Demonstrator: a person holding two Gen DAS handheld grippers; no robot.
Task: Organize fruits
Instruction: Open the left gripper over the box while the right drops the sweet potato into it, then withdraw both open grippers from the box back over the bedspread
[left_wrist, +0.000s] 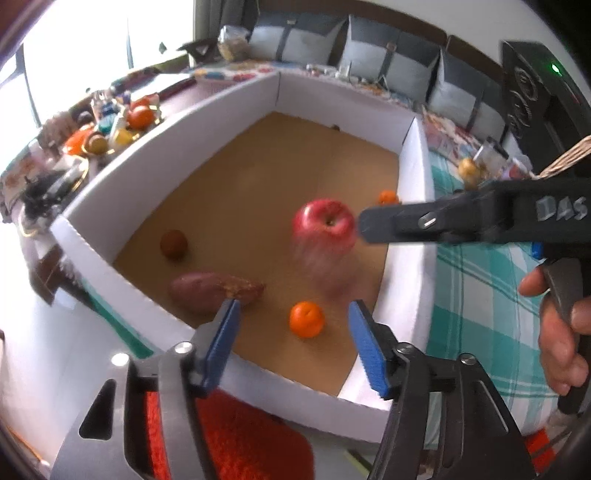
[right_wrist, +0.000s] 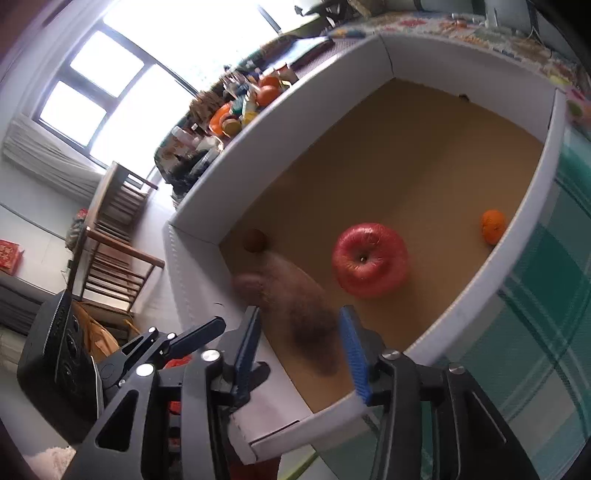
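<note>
Box (left_wrist: 236, 122) w/ white walls, brown floor holds apple (left_wrist: 324, 221), two oranges (left_wrist: 306, 319) (left_wrist: 388, 197), sweet potato (left_wrist: 216, 291), small dark round fruit (left_wrist: 173, 243), type unclear.

Apple blurred, near box centre, prob. just dropped in.

Left gripper (left_wrist: 291, 332) wide, empty, above near orange. Right gripper (right_wrist: 299, 354) wide, empty, over sweet potato (right_wrist: 295, 295).

More fruit on side table (left_wrist: 107, 129), outside box; sorting partway, judging by that.

A home living room: sofa cushions (left_wrist: 306, 40), checked tablecloth (left_wrist: 476, 295), cluttered sideboard (left_wrist: 110, 125).
</note>
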